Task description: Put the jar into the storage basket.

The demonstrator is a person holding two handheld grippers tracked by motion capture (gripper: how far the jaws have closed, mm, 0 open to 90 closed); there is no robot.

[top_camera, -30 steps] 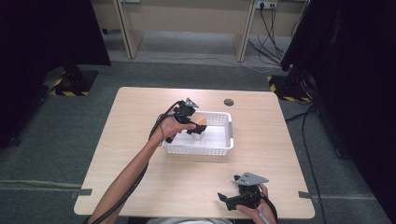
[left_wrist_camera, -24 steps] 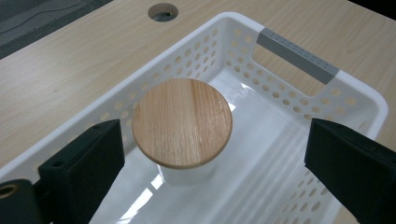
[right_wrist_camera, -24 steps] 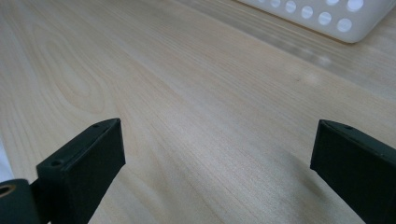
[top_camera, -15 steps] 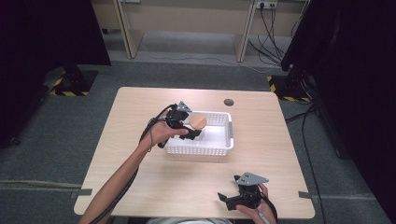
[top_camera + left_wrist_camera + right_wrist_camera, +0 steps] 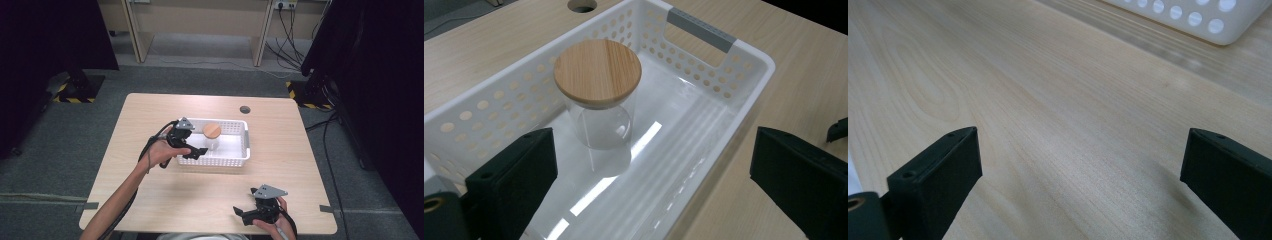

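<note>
A clear glass jar [image 5: 212, 137] with a round wooden lid [image 5: 597, 70] stands upright inside a white perforated basket [image 5: 235, 157], toward its left end. My left gripper [image 5: 199, 151] hovers at the basket's left front corner, just left of the jar, open and holding nothing. In the left gripper view the jar [image 5: 599, 125] stands ahead of the left jaw, apart from both wide-set jaws of the left gripper [image 5: 654, 150]. My right gripper [image 5: 241, 213] rests low near the table's front edge, open, with bare wood between the jaws of the right gripper [image 5: 1080, 150].
The basket has a grey handle [image 5: 701, 29] at its far end. A round cable hole [image 5: 244, 109] lies in the table behind the basket. The basket's corner [image 5: 1198, 15] shows far ahead of the right gripper. Table edges are near the right hand.
The left gripper has drawn back to the left and toward the person, away from the jar, which now stands free in the basket. The right gripper has not moved.
</note>
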